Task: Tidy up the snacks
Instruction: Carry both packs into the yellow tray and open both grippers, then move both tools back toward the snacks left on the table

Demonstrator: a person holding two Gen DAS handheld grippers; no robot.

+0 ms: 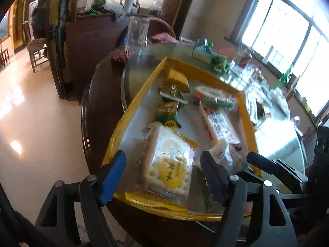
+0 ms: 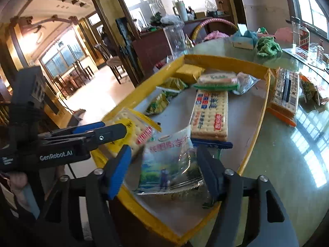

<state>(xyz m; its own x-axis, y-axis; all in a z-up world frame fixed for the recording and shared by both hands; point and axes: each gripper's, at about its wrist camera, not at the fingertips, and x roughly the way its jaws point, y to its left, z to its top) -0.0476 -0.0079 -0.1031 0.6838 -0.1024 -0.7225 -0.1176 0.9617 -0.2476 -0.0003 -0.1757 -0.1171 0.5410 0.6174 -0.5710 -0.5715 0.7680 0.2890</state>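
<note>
Snacks lie in yellow-rimmed tray [image 2: 255, 111] on glass-topped counter [image 2: 287, 164]. Yellow-label cracker pack [image 1: 168, 164] sits at tray's near edge, between spread fingers of left claw [image 1: 164, 177], pads clear of it: released. Clear bag with landscape print [image 2: 168, 164] lies between fingers of right claw [image 2: 164, 170], also released. Long cracker pack [image 2: 209, 115] just beyond bag. Another cracker pack [image 2: 285, 94] on counter outside tray.

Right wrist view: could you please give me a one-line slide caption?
Open right gripper straddles a clear snack bag in the yellow tray, cracker packs alongside.
</note>
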